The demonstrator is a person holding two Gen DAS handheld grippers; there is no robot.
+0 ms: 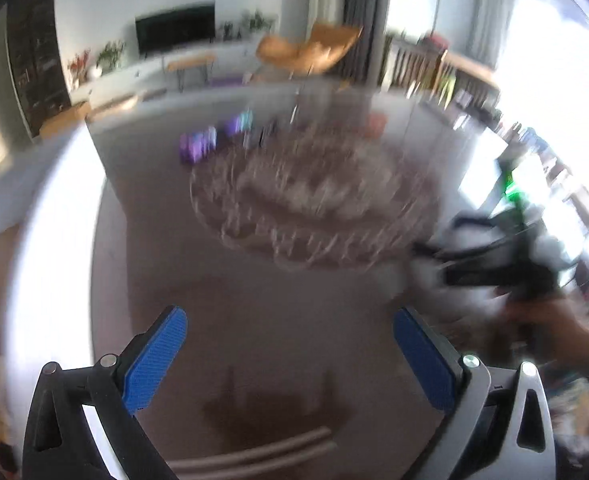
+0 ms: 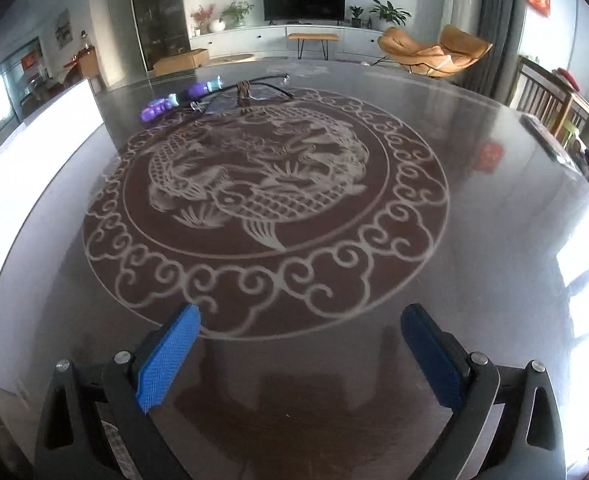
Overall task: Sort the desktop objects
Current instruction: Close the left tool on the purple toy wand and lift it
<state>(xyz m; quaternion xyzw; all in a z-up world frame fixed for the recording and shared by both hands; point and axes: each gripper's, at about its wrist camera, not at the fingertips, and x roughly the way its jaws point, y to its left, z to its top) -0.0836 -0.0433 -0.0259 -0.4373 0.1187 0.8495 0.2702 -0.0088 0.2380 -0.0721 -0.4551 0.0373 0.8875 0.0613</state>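
Blue-padded, the right gripper (image 2: 298,356) hovers with jaws wide and empty over a glossy round table (image 2: 474,208) bearing a dragon medallion (image 2: 262,208). Far off at eleven o'clock lie two purple toys (image 2: 162,107) beside eyeglasses (image 2: 250,92) — well apart from both grippers. Equally wide and empty, the left gripper (image 1: 290,356) gives a motion-blurred view.

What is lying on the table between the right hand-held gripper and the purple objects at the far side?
In the right wrist view, nothing lies between the right hand-held gripper and the purple objects. That stretch shows only the table with its dragon medallion.
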